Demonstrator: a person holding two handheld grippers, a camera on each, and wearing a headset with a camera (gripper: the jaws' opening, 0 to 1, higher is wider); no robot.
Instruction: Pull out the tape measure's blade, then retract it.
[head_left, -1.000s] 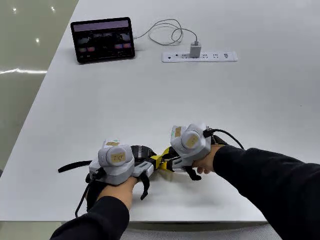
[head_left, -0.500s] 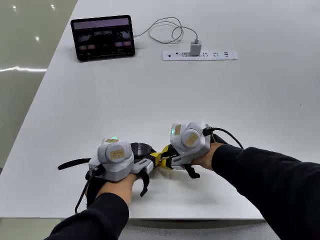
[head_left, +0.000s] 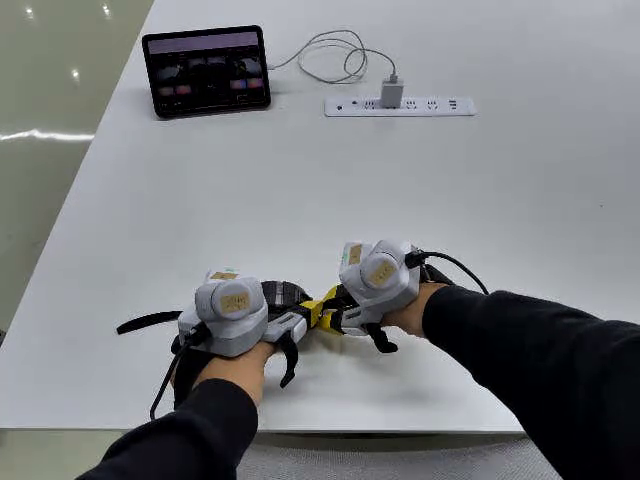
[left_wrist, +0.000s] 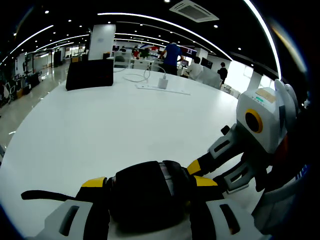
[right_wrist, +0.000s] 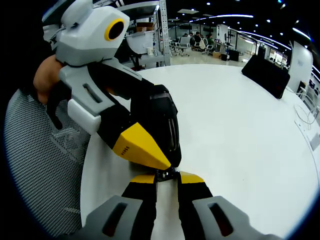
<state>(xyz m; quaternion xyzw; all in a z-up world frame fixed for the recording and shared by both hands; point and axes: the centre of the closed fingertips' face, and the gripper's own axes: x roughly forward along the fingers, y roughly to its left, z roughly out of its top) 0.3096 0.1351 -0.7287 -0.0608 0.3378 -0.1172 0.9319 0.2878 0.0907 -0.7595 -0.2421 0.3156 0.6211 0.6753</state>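
Left gripper (left_wrist: 150, 182) is clamped on the black tape measure (left_wrist: 142, 200), a yellow-tipped jaw pressed to each side of the case. Facing it, the right gripper (right_wrist: 166, 179) has its jaws narrowed almost together, pinching the blade hook (right_wrist: 165, 173) right at the case's mouth. All of this sits close to the worktop's (head_left: 450, 200) near edge, with a black strap (head_left: 148, 325) lying out toward the left edge. A tablet (head_left: 205, 72) stands by the far left corner, and a power strip (head_left: 400, 106) lies near it along the far edge.

Overhead + 2 opp. close-ups: tape measure (left_wrist: 150, 192)
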